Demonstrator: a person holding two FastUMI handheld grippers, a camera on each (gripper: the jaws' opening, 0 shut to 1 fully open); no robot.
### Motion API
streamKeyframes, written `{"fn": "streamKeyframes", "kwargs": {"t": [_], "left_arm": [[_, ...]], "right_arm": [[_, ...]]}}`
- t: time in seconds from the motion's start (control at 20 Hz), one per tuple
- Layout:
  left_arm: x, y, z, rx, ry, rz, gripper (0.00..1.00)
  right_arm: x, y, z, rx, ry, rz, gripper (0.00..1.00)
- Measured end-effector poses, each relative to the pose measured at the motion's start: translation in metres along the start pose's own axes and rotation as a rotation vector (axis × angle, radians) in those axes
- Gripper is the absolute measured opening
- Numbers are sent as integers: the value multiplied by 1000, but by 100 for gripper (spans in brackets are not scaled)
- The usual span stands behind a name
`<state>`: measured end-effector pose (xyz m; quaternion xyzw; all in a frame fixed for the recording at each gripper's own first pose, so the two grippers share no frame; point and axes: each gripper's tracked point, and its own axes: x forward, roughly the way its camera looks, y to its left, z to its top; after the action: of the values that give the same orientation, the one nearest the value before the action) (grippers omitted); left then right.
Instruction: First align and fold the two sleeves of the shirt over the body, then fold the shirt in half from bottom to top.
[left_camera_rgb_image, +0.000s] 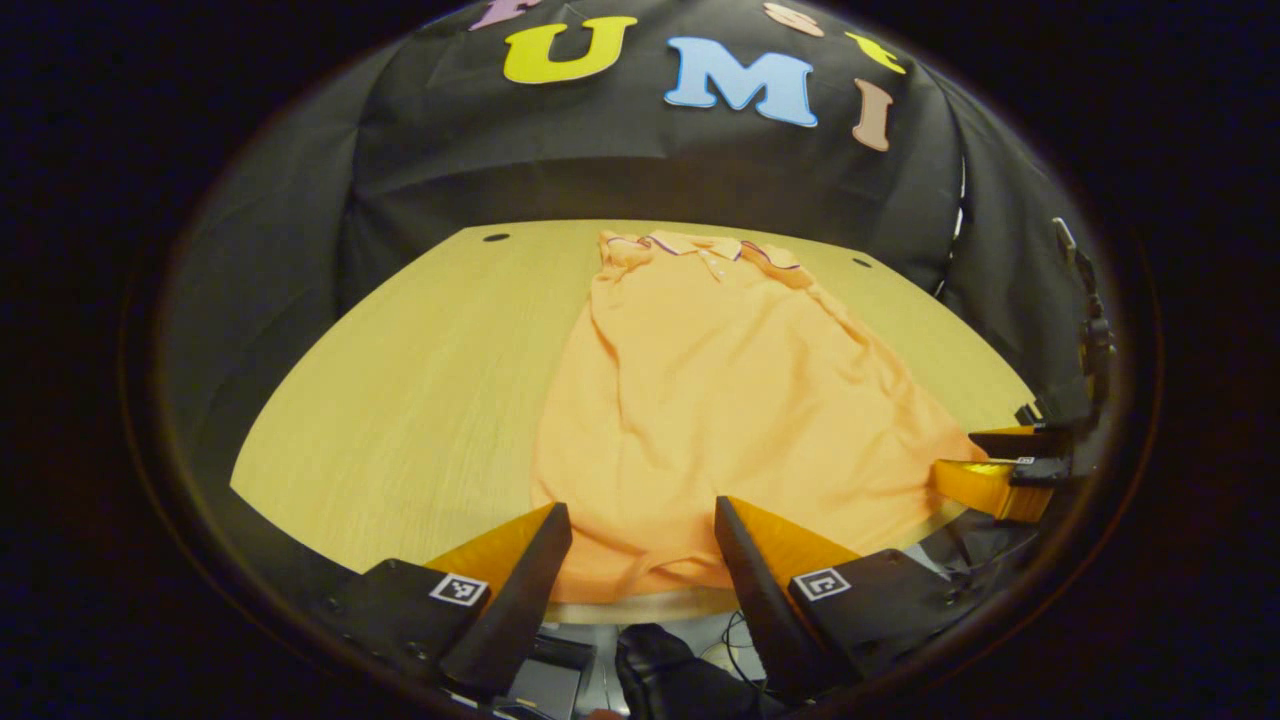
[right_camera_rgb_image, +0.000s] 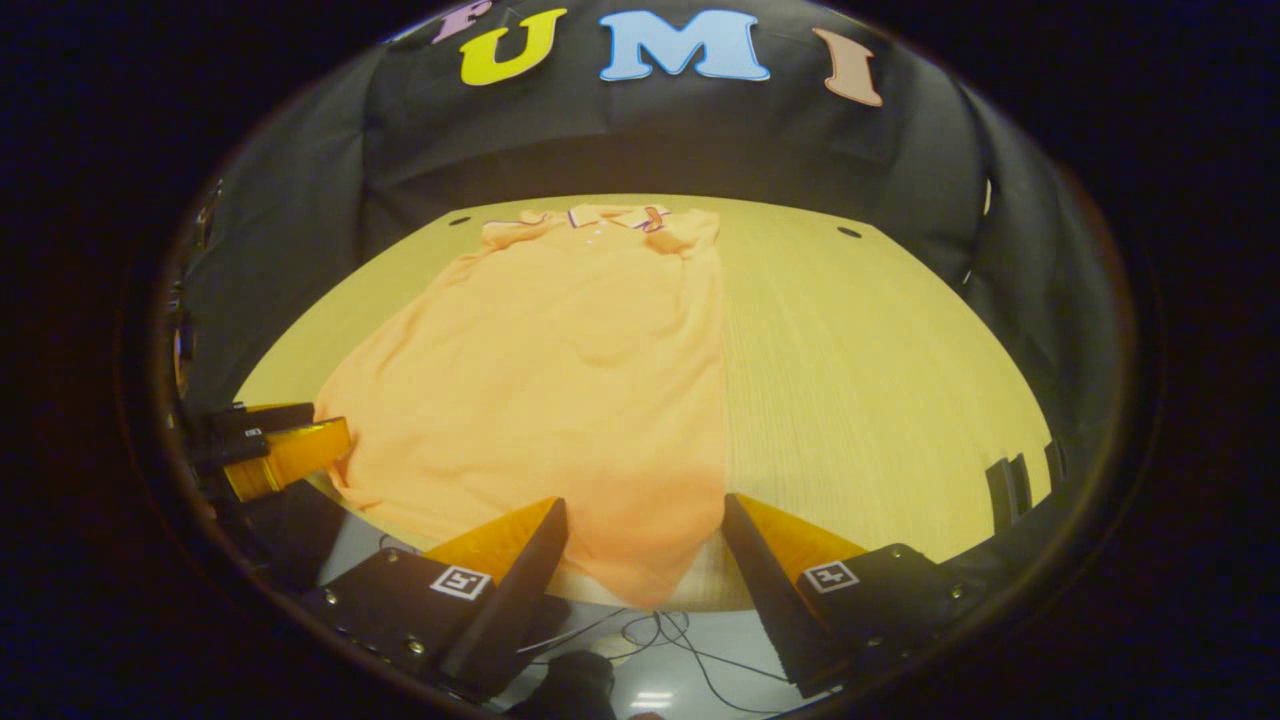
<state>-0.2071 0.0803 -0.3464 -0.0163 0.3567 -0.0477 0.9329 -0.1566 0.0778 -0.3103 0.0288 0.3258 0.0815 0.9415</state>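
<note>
The orange shirt (left_camera_rgb_image: 720, 400) lies flat on the light wooden tabletop (left_camera_rgb_image: 420, 400), collar (left_camera_rgb_image: 700, 245) at the far edge near the black cloth wall and hem toward the near edge. Both sleeves are folded in over the body, so the shirt reads as a long, narrow shape widening toward the hem.

In the left gripper view, the left tool (left_camera_rgb_image: 640, 560) hovers over the near left part of the hem, its 2 fingers spread wide with bare cloth between them and nothing gripped. This view also catches the right tool (left_camera_rgb_image: 1000, 465) at the far right, by the shirt's near right corner; its jaws look parted there, though whether they touch the cloth cannot be told.

In the right gripper view, the right tool (right_camera_rgb_image: 645, 555) sits over the near right part of the hem (right_camera_rgb_image: 640, 580), which hangs a little over the tabletop's (right_camera_rgb_image: 880, 380) front edge. Its fingers are likewise wide apart and hold nothing. The left tool (right_camera_rgb_image: 280, 450) shows at the far left beside the shirt's (right_camera_rgb_image: 560, 380) near left corner. Below the tabletop edge this view shows loose cables (right_camera_rgb_image: 660, 630) on a pale floor. The collar (right_camera_rgb_image: 610, 215) lies at the far end.
</note>
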Motion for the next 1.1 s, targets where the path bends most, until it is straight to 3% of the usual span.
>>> {"fn": "streamKeyframes", "kwargs": {"t": [0.15, 0.25, 0.3, 0.35, 0.4, 0.5, 0.6, 0.65, 0.7, 0.9, 1.1], "left_arm": [[-1, 2, -2, 0, -5, 21, 95], [3, 12, -5, 29, 11, 75, 88], [3, 13, -4, 32, 11, 84, 64], [3, 12, -4, 32, 21, 81, 58], [3, 14, -2, 33, 12, 88, 58], [5, 17, -1, -36, 5, 103, 10], [4, 17, 1, -42, 14, 108, 10], [4, 18, 0, -27, 25, 112, 6], [6, 16, 2, -4, 33, 115, 6], [4, 7, 14, -13, 39, 108, 6], [-5, 6, 56, -34, -26, 86, 6]], "right_arm": [[-1, 2, -1, 4, -6, 2, 97], [-1, 4, -2, 3, -10, 9, 88], [0, 5, -3, 8, -12, 14, 68], [0, 7, -3, 12, -15, 15, 59], [-1, 7, -3, 9, -13, 17, 52], [0, 11, -2, 7, -13, 43, 52], [4, 13, -3, 72, -7, 67, 12], [0, 13, -5, 84, -1, 74, 12], [1, 13, -3, 97, 9, 84, 3], [-15, 9, 14, 109, -10, 101, 2], [-32, 5, 61, 63, -85, 104, 2]]}}
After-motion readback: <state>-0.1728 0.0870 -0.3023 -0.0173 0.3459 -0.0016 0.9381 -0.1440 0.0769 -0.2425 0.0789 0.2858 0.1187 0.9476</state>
